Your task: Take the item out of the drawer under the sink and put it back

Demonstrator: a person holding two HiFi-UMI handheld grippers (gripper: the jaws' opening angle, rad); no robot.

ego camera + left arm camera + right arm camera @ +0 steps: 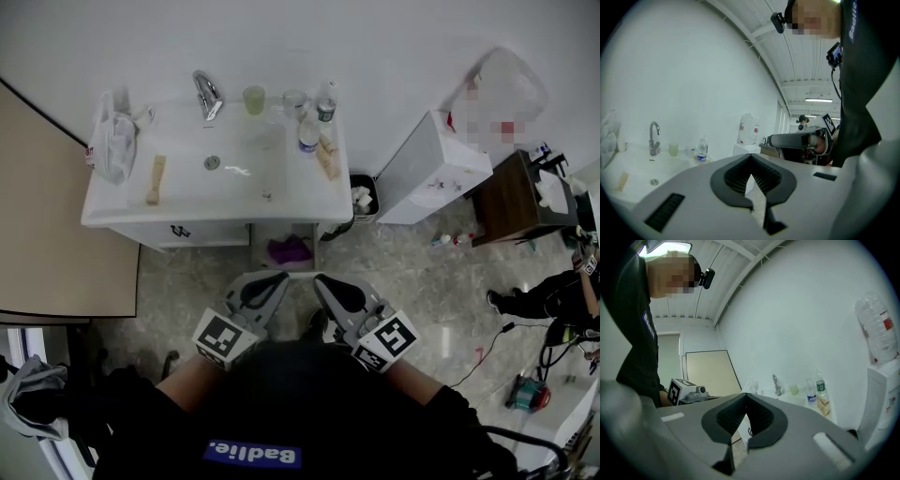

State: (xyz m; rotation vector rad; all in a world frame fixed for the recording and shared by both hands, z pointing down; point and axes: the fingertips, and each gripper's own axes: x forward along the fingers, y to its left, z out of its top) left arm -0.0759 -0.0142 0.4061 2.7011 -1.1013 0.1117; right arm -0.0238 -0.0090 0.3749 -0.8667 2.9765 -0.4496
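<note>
Left gripper and right gripper are held side by side in front of the person's chest. Both are clenched, jaw tips together, with nothing between them. Each gripper view shows only a sliver of floor through the gap behind the closed tips. They point towards the white sink cabinet and are well apart from it.

The task's thing is a crumpled purple lump, seemingly cloth or thin plastic. It lies in what appears to be the white drawer, pulled open under the right half of the basin and directly ahead of the two grippers. It is too small in the head view to tell its material for certain.

By its slumped, folded shape it is probably light and soft, with no stiffness of its own. It should sag and trail when lifted and is unlikely to break or need a strong squeeze. The best hold is likely a raised fold near the top of the heap, gathered thick enough that the pads bite on several layers, since a single thin layer could slide out. Either gripper must open before going in. A hanging tail of the material could catch on the drawer's front edge on the way out or back in.
</note>
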